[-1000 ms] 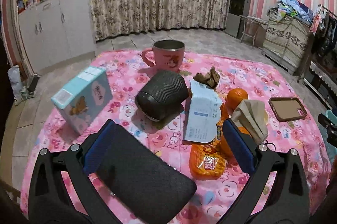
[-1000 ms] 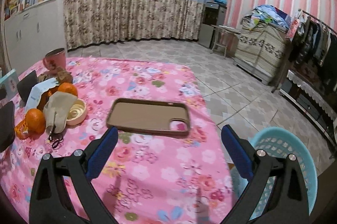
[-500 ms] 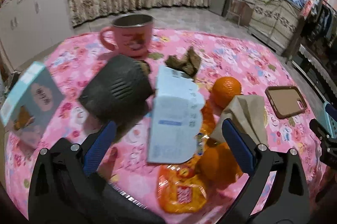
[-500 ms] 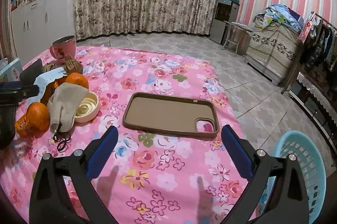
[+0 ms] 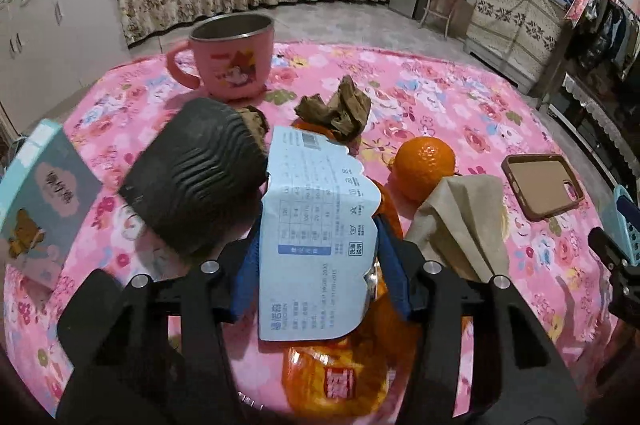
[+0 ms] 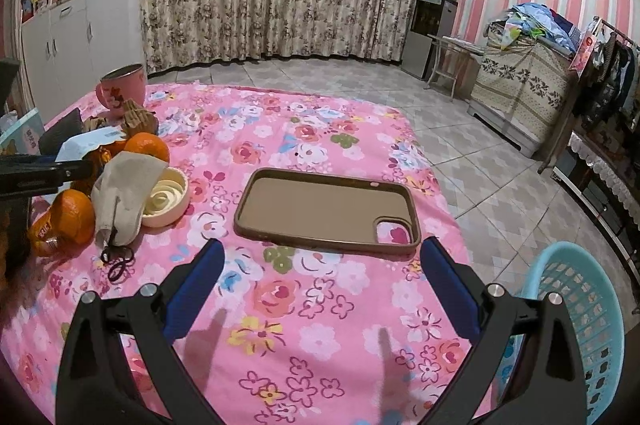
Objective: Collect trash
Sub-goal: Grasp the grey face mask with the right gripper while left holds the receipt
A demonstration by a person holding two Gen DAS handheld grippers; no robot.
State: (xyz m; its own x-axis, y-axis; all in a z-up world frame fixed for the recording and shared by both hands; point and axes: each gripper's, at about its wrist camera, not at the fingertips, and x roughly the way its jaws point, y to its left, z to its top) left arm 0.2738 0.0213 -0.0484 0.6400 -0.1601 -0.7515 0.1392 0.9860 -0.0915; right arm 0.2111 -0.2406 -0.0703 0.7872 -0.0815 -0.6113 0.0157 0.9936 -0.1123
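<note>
A pale blue printed paper wrapper (image 5: 316, 237) lies on oranges and an orange snack packet (image 5: 332, 377) on the pink flowered tablecloth (image 5: 460, 97). My left gripper (image 5: 318, 245) straddles the wrapper; its jaws are closing, and the blue pads (image 5: 390, 265) touch both side edges of the wrapper. A crumpled brown paper (image 5: 336, 109) sits just behind it. My right gripper (image 6: 322, 245) hovers open over the cloth in front of a brown phone case (image 6: 328, 209), with nothing between its fingers. A light blue trash basket (image 6: 572, 325) stands on the floor at the table's right.
A pink mug (image 5: 232, 61), a black ribbed pouch (image 5: 196, 181) and a teal box (image 5: 40, 201) stand left of the wrapper. An orange (image 5: 424, 165), a beige cloth (image 5: 460, 221), a cream dish (image 6: 166, 197) and hair ties (image 6: 118, 265) lie to its right.
My left gripper came forward and down over the wrapper, and its wide-open jaws narrowed onto the wrapper's sides. The right gripper has hardly moved.
</note>
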